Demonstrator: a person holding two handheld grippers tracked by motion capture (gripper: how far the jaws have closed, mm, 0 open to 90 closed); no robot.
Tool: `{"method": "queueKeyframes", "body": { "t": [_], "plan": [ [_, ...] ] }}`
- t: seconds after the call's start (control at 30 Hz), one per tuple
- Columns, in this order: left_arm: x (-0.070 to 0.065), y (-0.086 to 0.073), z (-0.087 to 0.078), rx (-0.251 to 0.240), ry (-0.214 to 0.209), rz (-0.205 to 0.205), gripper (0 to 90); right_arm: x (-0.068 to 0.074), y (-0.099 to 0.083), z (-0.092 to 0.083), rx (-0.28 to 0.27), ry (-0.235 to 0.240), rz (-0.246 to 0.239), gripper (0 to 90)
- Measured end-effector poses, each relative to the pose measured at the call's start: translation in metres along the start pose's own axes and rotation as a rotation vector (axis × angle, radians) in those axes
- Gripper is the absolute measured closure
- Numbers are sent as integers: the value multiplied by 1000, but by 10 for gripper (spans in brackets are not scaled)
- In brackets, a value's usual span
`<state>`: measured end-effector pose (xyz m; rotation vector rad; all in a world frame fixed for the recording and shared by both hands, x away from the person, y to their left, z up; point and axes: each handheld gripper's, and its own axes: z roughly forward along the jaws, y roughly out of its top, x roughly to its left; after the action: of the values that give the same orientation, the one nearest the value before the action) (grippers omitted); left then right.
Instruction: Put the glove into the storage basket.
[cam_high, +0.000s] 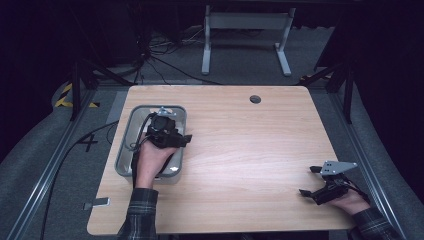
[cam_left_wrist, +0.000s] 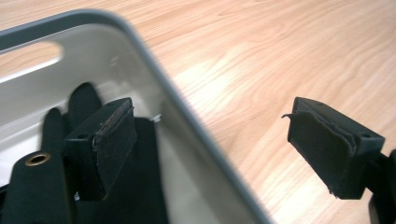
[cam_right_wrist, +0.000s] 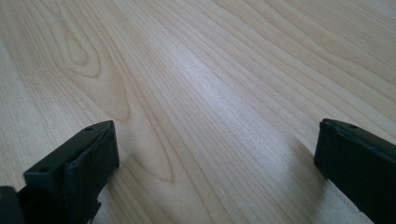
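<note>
A grey metal tray sits at the left of the wooden table. My left gripper hovers over the tray's right side, held in a hand with a plaid sleeve. In the left gripper view its jaws stand wide apart, with the tray's rim running between them and nothing gripped; the left gripper has one pad over the tray and one over the wood. Black flat pieces lie in the tray, one with a brass-ringed hole. My right gripper rests open at the table's near right corner, and in its own view the right gripper has bare wood between its jaws.
A round cable hole is near the table's far edge. Behind the table stands a grey desk frame with cables on the floor. A cable trails off the table's left side. The table's middle is bare wood.
</note>
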<state>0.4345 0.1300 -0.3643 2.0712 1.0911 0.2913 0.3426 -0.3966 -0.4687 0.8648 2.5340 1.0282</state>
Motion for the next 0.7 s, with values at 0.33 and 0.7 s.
{"method": "queueKeyframes", "body": {
  "t": [0.33,0.7],
  "plan": [
    [-49,4,19,-19,-86,59,159,0,0,0,-2,-2,1,4],
    [-99,0,39,-32,-148,135,146,1,-1,-1,-1,-1,0,4]
  ]
}}
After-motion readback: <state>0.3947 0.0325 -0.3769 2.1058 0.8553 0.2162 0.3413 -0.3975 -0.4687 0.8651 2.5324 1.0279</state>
